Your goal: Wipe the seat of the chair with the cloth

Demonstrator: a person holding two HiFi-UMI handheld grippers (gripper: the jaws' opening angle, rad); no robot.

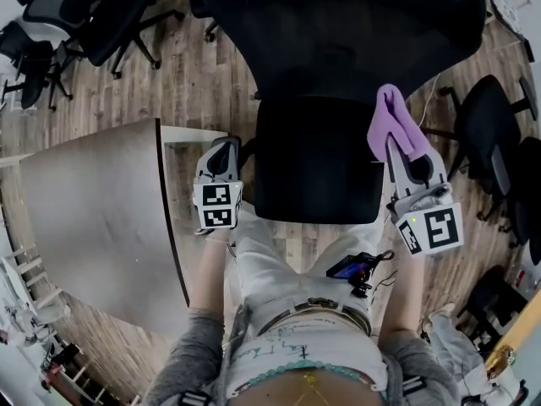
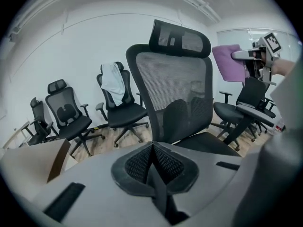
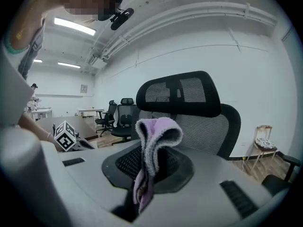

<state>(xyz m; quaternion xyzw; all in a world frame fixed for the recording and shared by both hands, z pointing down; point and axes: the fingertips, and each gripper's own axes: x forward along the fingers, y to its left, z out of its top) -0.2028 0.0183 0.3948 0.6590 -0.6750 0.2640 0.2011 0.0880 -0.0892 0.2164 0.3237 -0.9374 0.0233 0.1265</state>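
The wooden floor [image 1: 194,83] fills most of the head view, with spare office chairs [image 1: 84,15] at the upper left and along the right edge and a grey table [image 1: 93,218] at the left. The black chair [image 1: 338,24] under inspection stands at centre top. Its backrest takes the upper middle of the frame, and its seat [image 1: 317,163] lies just below, dark and with nothing resting on it. The left gripper [image 1: 223,152] sits just beside the seat's left edge. Its own view shows the jaws closed tip to tip with nothing between them. The right gripper [image 1: 399,146] is at the seat's right edge, with its jaws pinched tight on the cloth [image 1: 390,121]. The cloth is purple, fleecy and folded over itself; at the centre of the right gripper view it stands up out of the jaws and flops over at the top. In the left gripper view it appears at the upper right, level with the upper backrest. It is therefore judged to be held in the air clear of the seat, with no wiping contact made yet. Handling assessment: the cloth is light, soft and limp, will not keep its shape, and is likely to bunch or drag rather than spread flat. The present hold is on the gathered lower end with the folded bulk left free. It is judged suitable, since that free pad can be pressed onto the seat. The main risk is the cloth pulling out of the jaws under friction.
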